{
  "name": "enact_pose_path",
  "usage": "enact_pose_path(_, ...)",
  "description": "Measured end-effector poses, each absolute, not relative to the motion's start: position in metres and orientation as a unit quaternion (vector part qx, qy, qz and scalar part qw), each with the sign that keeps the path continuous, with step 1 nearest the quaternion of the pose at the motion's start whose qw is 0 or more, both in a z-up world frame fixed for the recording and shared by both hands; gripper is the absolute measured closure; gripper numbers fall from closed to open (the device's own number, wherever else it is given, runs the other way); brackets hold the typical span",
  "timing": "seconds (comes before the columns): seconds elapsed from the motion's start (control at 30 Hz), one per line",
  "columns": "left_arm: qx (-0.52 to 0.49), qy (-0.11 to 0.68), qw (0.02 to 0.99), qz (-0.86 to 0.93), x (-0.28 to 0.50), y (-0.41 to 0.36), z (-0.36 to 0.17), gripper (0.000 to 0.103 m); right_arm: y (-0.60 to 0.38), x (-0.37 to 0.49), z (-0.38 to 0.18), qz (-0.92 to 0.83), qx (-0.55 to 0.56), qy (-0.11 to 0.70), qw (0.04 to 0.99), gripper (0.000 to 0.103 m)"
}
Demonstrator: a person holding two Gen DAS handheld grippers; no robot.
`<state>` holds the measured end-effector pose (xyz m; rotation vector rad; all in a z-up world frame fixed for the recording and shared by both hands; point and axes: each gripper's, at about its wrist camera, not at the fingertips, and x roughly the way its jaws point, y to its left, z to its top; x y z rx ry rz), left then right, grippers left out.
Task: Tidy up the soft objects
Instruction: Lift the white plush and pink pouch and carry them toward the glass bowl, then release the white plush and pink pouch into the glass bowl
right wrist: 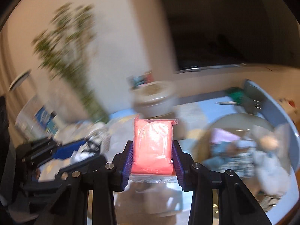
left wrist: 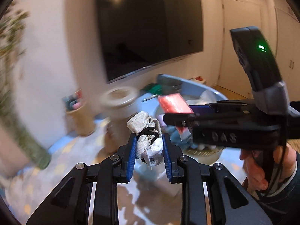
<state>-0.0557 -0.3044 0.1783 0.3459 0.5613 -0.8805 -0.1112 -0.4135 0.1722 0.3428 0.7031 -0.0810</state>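
My left gripper (left wrist: pixel 149 138) is shut on a white mesh bundle (left wrist: pixel 148 146) tied with a black elastic band, pressed between the blue pads. My right gripper (right wrist: pixel 152 144) is shut on a pink soft packet (right wrist: pixel 152 144) in a clear plastic bag, which stands upright between its pads. Both are held up above the blue patterned tabletop (left wrist: pixel 65 161). In the left wrist view the right gripper (left wrist: pixel 180 113) crosses from the right with the pink packet (left wrist: pixel 173 103), and a hand (left wrist: pixel 262 170) holds its grip. In the right wrist view the left gripper (right wrist: pixel 88 150) sits at the left with the white bundle (right wrist: pixel 82 154).
A round basket (right wrist: pixel 210 131) of soft toys and cloths lies at the right inside a blue tub (right wrist: pixel 281 116). A beige pot (left wrist: pixel 120 101) and a small basket (left wrist: pixel 80 120) stand near the wall. A dark screen (left wrist: pixel 150 28) hangs behind. A leafy plant (right wrist: pixel 75 46) is at the left.
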Motion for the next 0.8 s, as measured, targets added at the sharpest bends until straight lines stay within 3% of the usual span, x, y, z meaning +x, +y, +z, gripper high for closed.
enact_pose_path(0.33, 0.163, 0.319, 0.84, -0.408, -0.021, -0.424, 0.145, 0.08, -0.585, -0.126, 0.144, -0.167, 0.312, 0.33, 0.875, 0.064)
enact_pose_path(0.53, 0.152, 0.339, 0.83, -0.416, 0.001, -0.455, 0.128, 0.078, -0.619, -0.112, 0.122, -0.184, 0.333, 0.353, 0.855, 0.064)
enact_pose_path(0.57, 0.151, 0.34, 0.826, -0.423, 0.0, -0.458, 0.127, 0.074, -0.62, -0.109, 0.119, -0.181, 0.33, 0.357, 0.855, 0.064)
enact_pose_path(0.6, 0.153, 0.346, 0.821, -0.427, 0.0, -0.461, 0.124, 0.061, -0.619, -0.109, 0.117, -0.182, 0.325, 0.36, 0.855, 0.064)
enact_pose_path(0.67, 0.166, 0.353, 0.815, -0.429, -0.006, -0.462, 0.121, 0.054, -0.62, -0.105, 0.114, -0.192, 0.317, 0.374, 0.85, 0.053)
enact_pose_path(0.73, 0.18, 0.346, 0.816, -0.427, -0.012, -0.46, 0.12, 0.054, -0.62, -0.107, 0.113, -0.195, 0.316, 0.373, 0.85, 0.042)
enact_pose_path(0.8, 0.187, 0.345, 0.813, -0.431, -0.018, -0.455, 0.119, 0.054, -0.619, -0.113, 0.114, -0.198, 0.316, 0.368, 0.852, 0.041)
